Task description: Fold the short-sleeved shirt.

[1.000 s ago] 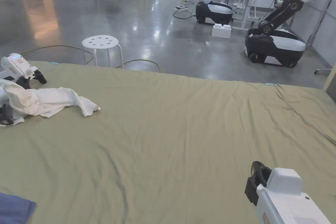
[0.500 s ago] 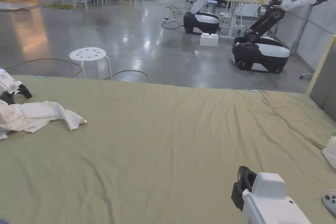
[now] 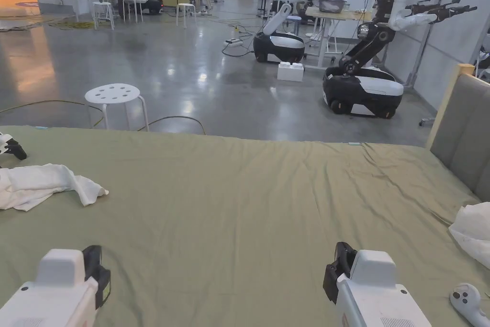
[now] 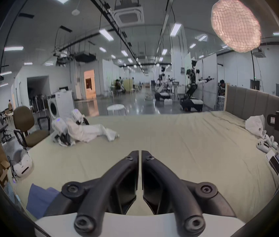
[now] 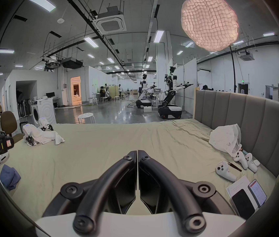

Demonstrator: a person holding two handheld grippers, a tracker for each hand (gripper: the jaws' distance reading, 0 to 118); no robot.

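Shirt [image 3: 43, 188], white, crumpled in a long rumpled heap at the far left of the green bed sheet [image 3: 249, 208], one end trailing toward centre; a spare white gripper device [image 4: 77, 117] lies against it. Left gripper [image 4: 139, 152] and right gripper [image 5: 137, 152] hover low over the near sheet, well apart from the shirt, jaws clenched together on nothing. White bag [image 5: 225, 139] and game controllers [image 5: 225, 171] sit by the grey headboard [image 5: 248, 119].

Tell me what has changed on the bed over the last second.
The left tool has come into the head view at lower left; the camera tilted up and panned right. Both tools are shut and empty, the right tool low over the green sheet. The white shirt lies crumpled, untouched, as before.
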